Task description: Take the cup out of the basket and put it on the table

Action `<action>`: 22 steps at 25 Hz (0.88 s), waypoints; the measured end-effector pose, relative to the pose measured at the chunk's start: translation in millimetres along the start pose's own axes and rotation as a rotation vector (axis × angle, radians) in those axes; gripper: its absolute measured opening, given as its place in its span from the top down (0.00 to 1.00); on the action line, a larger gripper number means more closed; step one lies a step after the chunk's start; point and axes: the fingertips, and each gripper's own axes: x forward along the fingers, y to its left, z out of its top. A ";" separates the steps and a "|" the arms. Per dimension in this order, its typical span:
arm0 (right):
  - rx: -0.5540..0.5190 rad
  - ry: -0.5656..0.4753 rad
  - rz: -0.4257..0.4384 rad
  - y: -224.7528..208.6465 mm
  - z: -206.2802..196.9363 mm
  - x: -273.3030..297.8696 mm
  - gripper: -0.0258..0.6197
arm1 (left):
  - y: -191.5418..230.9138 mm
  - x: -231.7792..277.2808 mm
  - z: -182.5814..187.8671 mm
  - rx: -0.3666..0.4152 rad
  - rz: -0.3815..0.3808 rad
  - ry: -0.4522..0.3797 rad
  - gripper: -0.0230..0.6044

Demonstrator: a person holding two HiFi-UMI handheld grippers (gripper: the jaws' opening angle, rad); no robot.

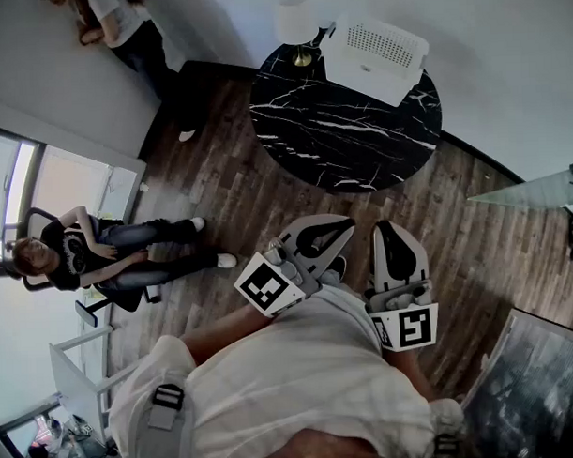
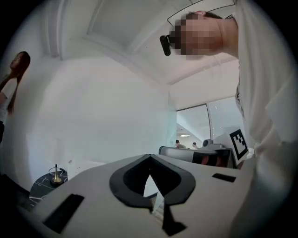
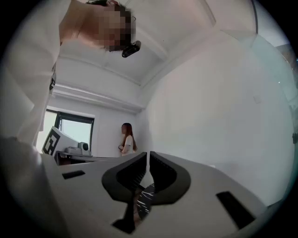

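Starting closest in the head view, the left gripper (image 1: 343,223) and right gripper (image 1: 386,227) sit side by side just in front of the person's chest at about 6 o'clock. Both point toward 12 o'clock. Each gripper's own view shows its jaws drawn together with nothing between them, the right pair leaving only a thin slit.

Beyond them is bare wood floor, then the round black marble table (image 1: 340,137) at 12 o'clock. At the table's far edge, near 1 o'clock, stands the white basket (image 1: 374,53), with a lamp (image 1: 296,26) just beside it.

The cup is not visible in any view and is presumably inside the basket. It is probably light and rigid, perhaps slick, so pinching one wall just below the rim looks like the best hold.

A seated person (image 1: 100,253) is at 9 o'clock.
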 end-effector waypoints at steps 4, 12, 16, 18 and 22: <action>-0.002 -0.001 -0.001 0.9 1.5 -1.5 0.94 | 1.7 -1.2 1.8 0.012 0.002 -0.001 0.95; 0.045 0.024 0.019 -5.8 -2.3 -11.5 0.94 | -8.5 10.2 -2.9 0.008 -0.002 0.021 0.95; 0.040 0.013 0.014 -15.3 -1.6 -24.8 0.94 | -24.1 24.2 -8.2 0.003 -0.015 0.023 0.95; 0.047 0.012 0.007 -22.6 -2.2 -33.1 0.94 | -33.2 31.8 -13.1 -0.005 -0.019 0.028 0.95; 0.057 0.011 -0.013 -37.7 -4.8 -47.0 0.94 | -48.0 46.4 -22.2 -0.026 -0.025 0.035 0.95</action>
